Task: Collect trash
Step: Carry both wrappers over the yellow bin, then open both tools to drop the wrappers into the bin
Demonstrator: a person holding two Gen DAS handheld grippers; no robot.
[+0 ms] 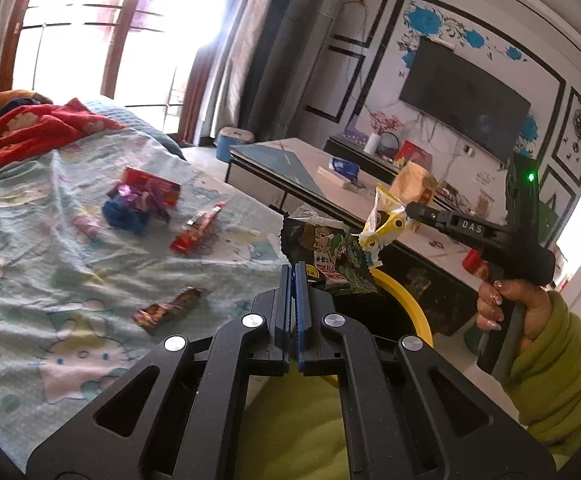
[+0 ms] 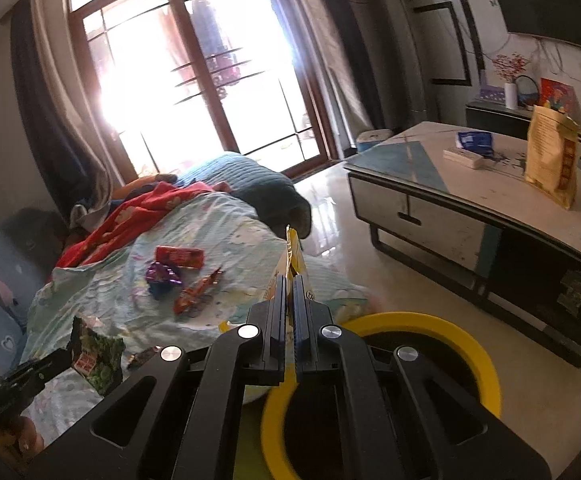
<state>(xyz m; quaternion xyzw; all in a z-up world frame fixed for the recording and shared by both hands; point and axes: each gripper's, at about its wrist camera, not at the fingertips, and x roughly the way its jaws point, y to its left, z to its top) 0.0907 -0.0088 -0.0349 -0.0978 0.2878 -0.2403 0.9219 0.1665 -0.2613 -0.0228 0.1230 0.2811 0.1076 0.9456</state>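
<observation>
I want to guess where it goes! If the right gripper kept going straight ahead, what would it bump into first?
Probably the bed's patterned sheet, beyond the yellow wrapper that the right gripper holds; depth is unclear.

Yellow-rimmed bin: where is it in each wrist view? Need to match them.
Left wrist: yellow-rimmed bin is right of centre, mostly hidden behind the left gripper and its dark wrapper.
Right wrist: bottom centre-right, rim arcing around the right gripper.
Shared landmark: long red wrapper on the bedsheet.
</observation>
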